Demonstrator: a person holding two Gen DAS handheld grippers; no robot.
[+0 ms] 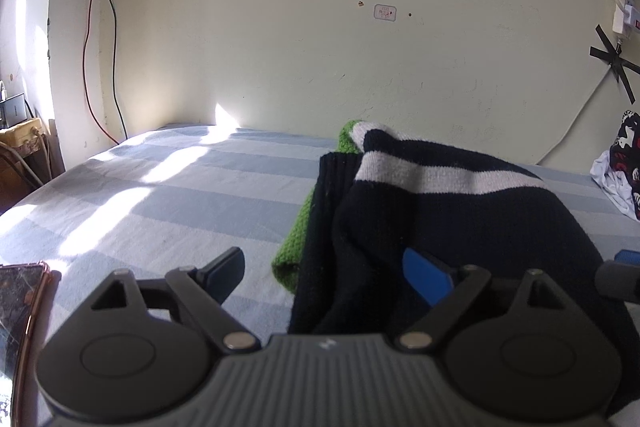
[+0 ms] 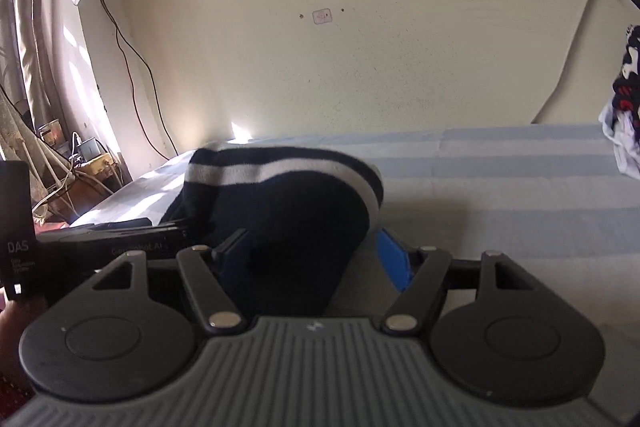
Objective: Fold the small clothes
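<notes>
A small black knit garment (image 1: 440, 219) with a white stripe and a green part (image 1: 296, 247) lies bunched on the blue-striped bed (image 1: 180, 195). My left gripper (image 1: 328, 275) is open, its fingers spread wide, with the garment's near edge between them. In the right wrist view the same garment (image 2: 292, 203) lies between the spread fingers of my open right gripper (image 2: 316, 259). Neither gripper pinches the cloth. The left gripper's body (image 2: 120, 247) shows at the left of the right wrist view.
A patterned white, red and black cloth (image 1: 624, 171) lies at the bed's right edge, also in the right wrist view (image 2: 624, 123). A phone (image 1: 20, 311) lies at the near left. A wall stands behind the bed; cables and clutter sit at the left (image 2: 80, 163).
</notes>
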